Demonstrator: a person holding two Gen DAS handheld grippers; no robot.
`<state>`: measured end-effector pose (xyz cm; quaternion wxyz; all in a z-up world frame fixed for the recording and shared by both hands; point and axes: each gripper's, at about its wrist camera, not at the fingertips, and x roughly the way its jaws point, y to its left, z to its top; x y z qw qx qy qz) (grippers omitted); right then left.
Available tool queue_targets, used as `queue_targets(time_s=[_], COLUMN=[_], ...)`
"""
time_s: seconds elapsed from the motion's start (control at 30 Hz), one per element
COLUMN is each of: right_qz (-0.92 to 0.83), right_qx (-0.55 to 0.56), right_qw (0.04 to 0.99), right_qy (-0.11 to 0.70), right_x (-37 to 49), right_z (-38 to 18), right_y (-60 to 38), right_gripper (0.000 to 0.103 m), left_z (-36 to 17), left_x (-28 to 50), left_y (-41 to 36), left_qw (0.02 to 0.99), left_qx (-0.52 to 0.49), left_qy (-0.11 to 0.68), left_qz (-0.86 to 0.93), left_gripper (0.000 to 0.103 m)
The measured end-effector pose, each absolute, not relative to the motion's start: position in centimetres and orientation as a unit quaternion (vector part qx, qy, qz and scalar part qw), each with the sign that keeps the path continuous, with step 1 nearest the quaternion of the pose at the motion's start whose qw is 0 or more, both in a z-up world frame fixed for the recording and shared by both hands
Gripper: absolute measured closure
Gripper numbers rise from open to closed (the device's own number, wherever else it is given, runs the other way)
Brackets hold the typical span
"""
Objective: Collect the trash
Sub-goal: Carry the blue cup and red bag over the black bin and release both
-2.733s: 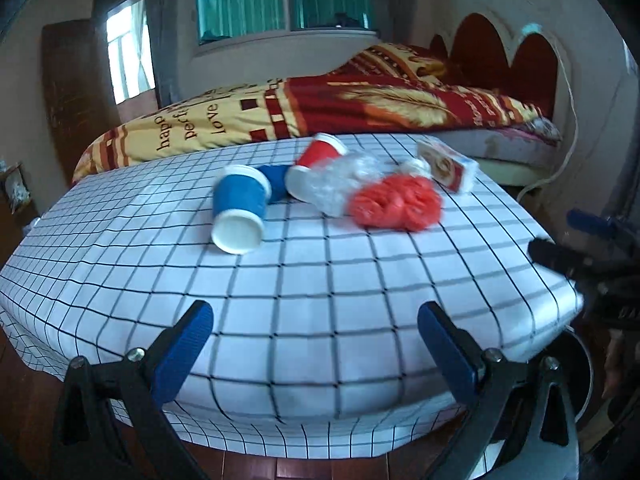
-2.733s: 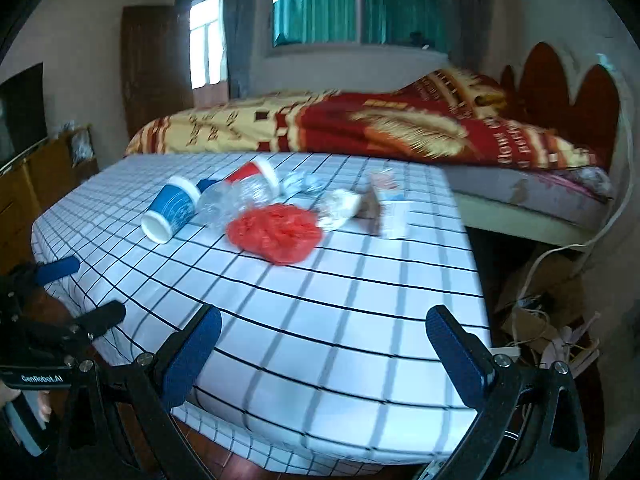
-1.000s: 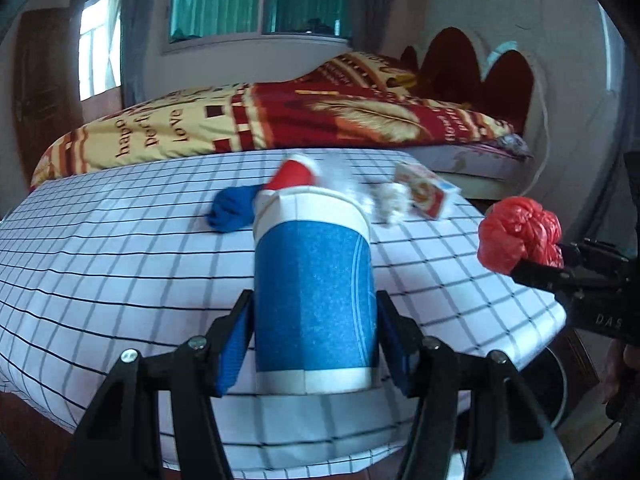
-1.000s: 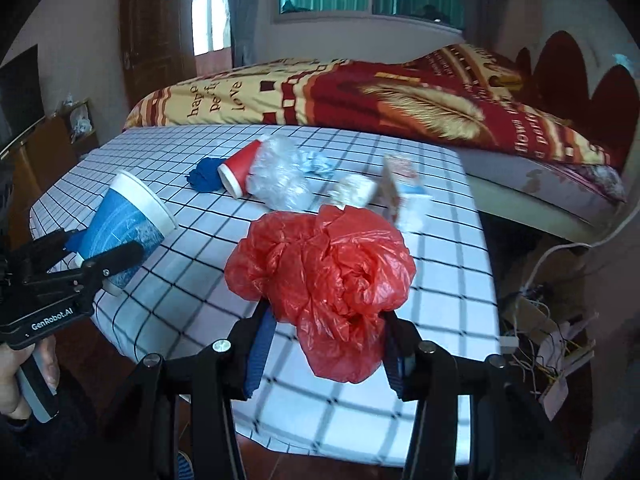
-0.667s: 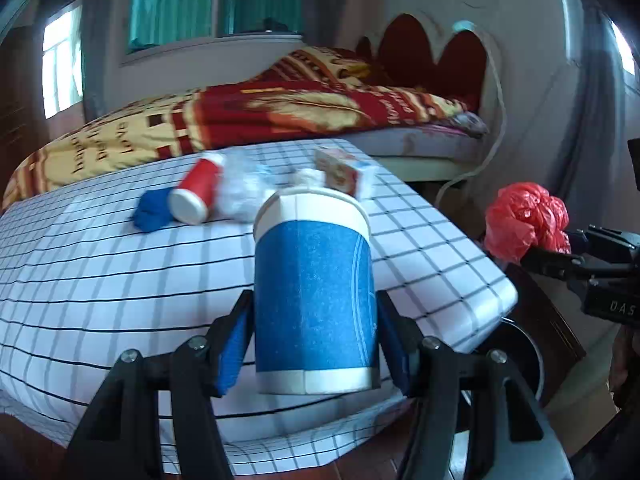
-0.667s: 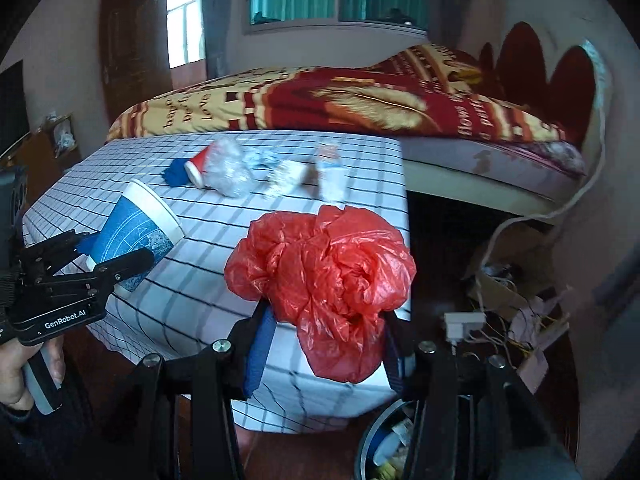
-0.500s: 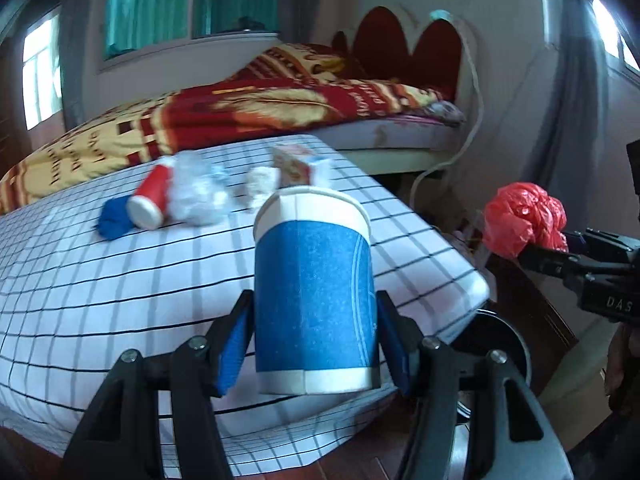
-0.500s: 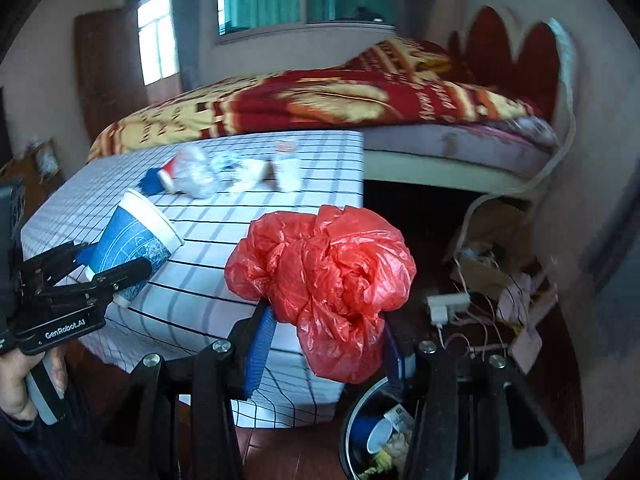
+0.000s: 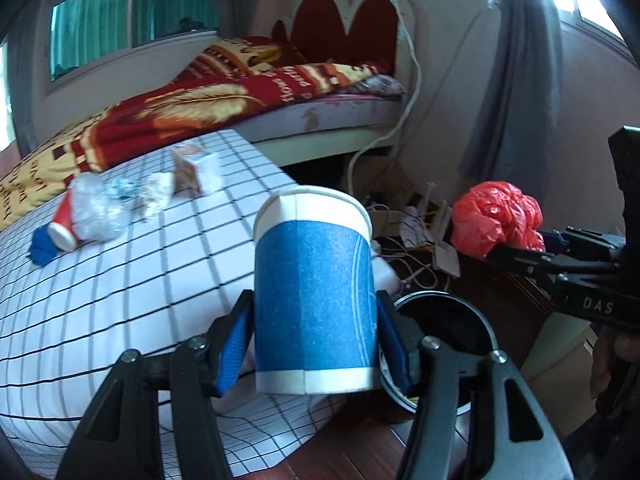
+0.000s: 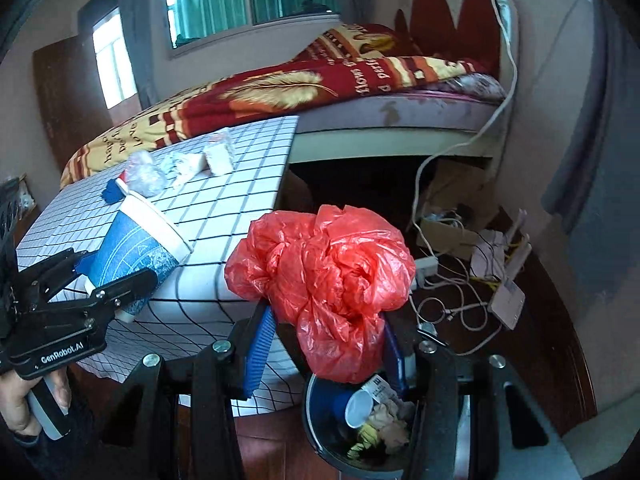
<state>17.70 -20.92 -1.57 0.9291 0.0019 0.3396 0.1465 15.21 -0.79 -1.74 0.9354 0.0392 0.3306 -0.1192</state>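
Right gripper (image 10: 324, 344) pinches a crumpled red bag (image 10: 324, 276) just above the bin (image 10: 316, 436); left gripper (image 9: 314, 340) clamps a blue cup (image 9: 314, 300) beside it. Centre each load over the bin mouth before spreading the fingers, bag first.

We get soft daylight from the window (image 9: 132, 12) at the upper left in both views, a bit blown out at the far left edge. The room's fairly dim otherwise, with the floor and the space under the bed (image 10: 360, 92) going almost black. Heavy fisheye bending and dark vignetted corners. The table clutter in the left wrist view is smeared with motion blur; close-up stuff looks sharp.
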Motion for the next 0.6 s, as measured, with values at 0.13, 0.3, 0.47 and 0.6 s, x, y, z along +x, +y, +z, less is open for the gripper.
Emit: queue_targets(time_s=[0.13, 0.3, 0.47, 0.6], right_qz=[0.129, 0.108, 0.089, 0.076], right_qx=[0.007, 0.015, 0.020, 0.021], right_qw=[0.929, 0.925, 0.920, 0.916], right_qy=[0.348, 0.364, 0.381, 0.393], right_x=[17.2, 16.8, 16.2, 15.7], right_z=[-2.4, -4.0, -5.8, -7.3], right_y=[-22.8, -25.0, -27.0, -28.5], right_gripper=[0.052, 0.052, 0.052, 0.052], left_z=[-2.2, -3.0, -4.2, -5.4], left_x=[15.0, 15.0, 14.9, 14.9], left_y=[-2.8, -5.0, -7.1, -8.9], left_qw=[0.930, 0.923, 0.913, 0.903], left_qx=[0.047, 0.055, 0.064, 0.073], left_qy=[0.335, 0.343, 0.356, 0.369], left_qz=[-0.140, -0.164, -0.186, -0.207], left_gripper=[0.043, 0.043, 0.043, 0.043])
